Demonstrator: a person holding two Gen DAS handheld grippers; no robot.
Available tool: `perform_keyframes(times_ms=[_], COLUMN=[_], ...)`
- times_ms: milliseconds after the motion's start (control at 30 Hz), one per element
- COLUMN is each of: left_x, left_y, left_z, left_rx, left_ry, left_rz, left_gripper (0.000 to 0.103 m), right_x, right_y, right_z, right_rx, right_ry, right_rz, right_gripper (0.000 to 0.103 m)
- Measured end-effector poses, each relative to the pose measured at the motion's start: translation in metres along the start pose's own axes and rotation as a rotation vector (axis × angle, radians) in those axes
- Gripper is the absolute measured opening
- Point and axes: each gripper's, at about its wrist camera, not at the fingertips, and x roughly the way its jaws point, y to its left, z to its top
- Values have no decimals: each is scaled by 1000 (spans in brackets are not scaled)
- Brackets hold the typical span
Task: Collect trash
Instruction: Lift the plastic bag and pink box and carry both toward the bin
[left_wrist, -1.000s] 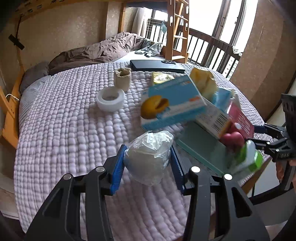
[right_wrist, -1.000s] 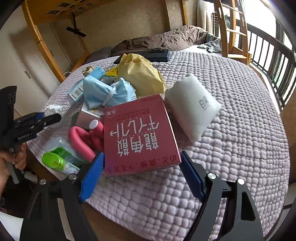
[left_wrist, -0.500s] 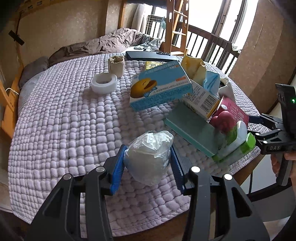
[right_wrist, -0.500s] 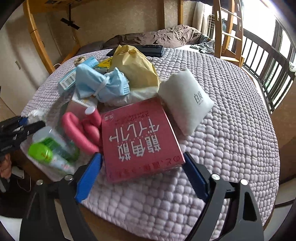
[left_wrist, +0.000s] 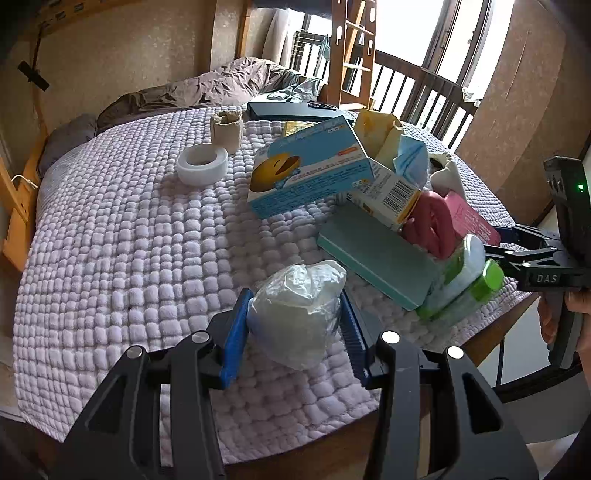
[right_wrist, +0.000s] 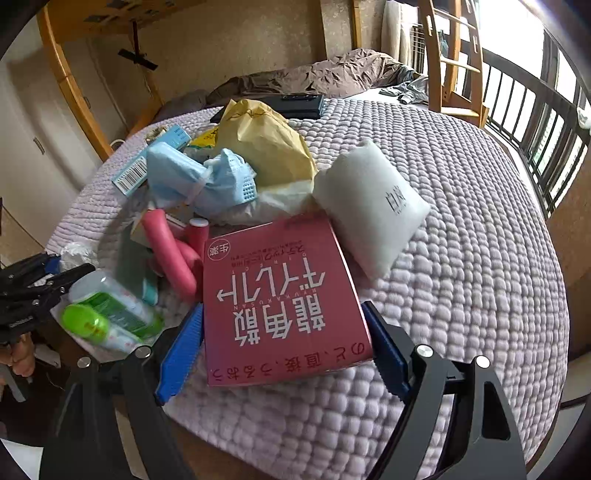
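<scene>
My left gripper (left_wrist: 293, 317) is shut on a crumpled clear plastic bag (left_wrist: 299, 314), held just above the quilted table cover near its front edge. My right gripper (right_wrist: 282, 343) is shut on a flat red box with Japanese print (right_wrist: 280, 295), whose far end lies on the cover. The trash pile beside it holds a blue face mask (right_wrist: 207, 181), a yellow paper bag (right_wrist: 266, 144), pink tubes (right_wrist: 173, 254), a green-capped bottle (right_wrist: 107, 321) and a blue box (left_wrist: 310, 170).
A white pouch (right_wrist: 369, 203) lies right of the red box. A white ring-shaped dish (left_wrist: 201, 164) and a beige cup (left_wrist: 226, 127) stand at the back left. A dark flat case (left_wrist: 291, 109) lies at the far edge. A teal notebook (left_wrist: 373, 254) lies under the pile.
The left gripper has drawn back toward the table's front edge with the bag. The right gripper has shifted a little with the red box; the pile has settled.
</scene>
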Motion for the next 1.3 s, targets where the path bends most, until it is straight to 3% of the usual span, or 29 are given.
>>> perform_keyframes(times_ms=[200, 600, 1300], left_x=[-10, -24, -43], left_y=[-3, -16, -33], left_z=[-12, -25, -41], left_rx=[-12, -5, 18], left_ry=[5, 6, 30], left_rz=[-14, -20, -19], left_gripper=[48, 48, 48], right_x=[-18, -49, -95], right_y=[-14, -1, 22], right_z=[-14, -45, -87], right_rx=[84, 63, 51], right_ry=[-4, -27, 1], right_rz=[41, 27, 149], right_gripper=[81, 81, 81])
